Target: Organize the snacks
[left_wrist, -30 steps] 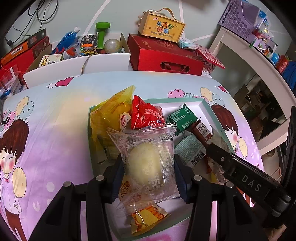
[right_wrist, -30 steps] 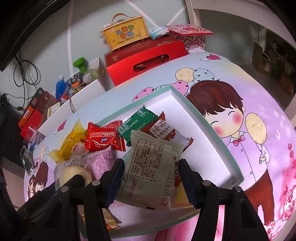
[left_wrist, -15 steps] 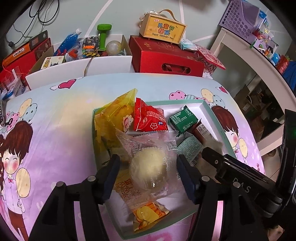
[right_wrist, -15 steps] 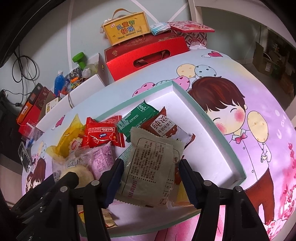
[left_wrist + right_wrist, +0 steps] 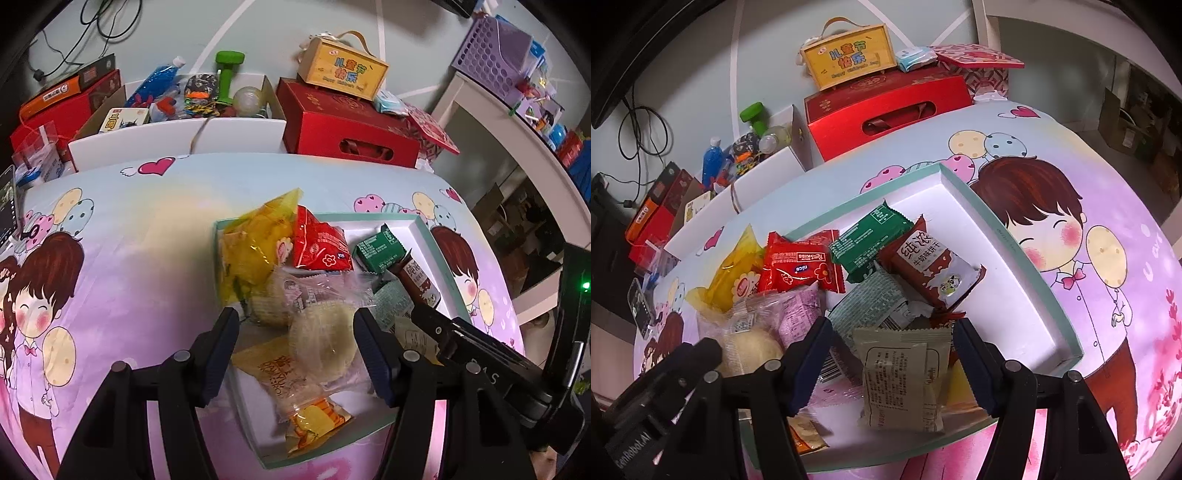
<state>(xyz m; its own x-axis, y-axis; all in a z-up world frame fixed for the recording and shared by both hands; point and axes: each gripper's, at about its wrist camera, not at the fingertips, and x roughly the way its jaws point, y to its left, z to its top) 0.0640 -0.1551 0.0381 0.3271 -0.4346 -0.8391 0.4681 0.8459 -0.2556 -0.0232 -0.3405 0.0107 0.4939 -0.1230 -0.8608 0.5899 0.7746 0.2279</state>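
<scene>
A white tray with a teal rim (image 5: 424, 230) (image 5: 1015, 236) lies on the cartoon tablecloth and holds several snack packets: yellow (image 5: 258, 240), red (image 5: 319, 245), green (image 5: 380, 247) and brown (image 5: 936, 266). My left gripper (image 5: 293, 345) is open over the tray's near end; a clear-wrapped pale round cake (image 5: 323, 345) lies loose between its fingers. My right gripper (image 5: 892, 360) is open too; a beige packet (image 5: 905, 376) lies in the tray between its fingers. Each gripper shows at the edge of the other's view.
Behind the table stand a red gift box (image 5: 351, 127) with a yellow carry box (image 5: 341, 70) on top, and a white box (image 5: 177, 138) of bottles and toys. A white shelf (image 5: 517, 122) stands at the right. The table's near edge is just below the tray.
Both grippers have opened and drawn back. The left let go of the round cake and the right let go of the beige packet; both packets now lie in the tray.
</scene>
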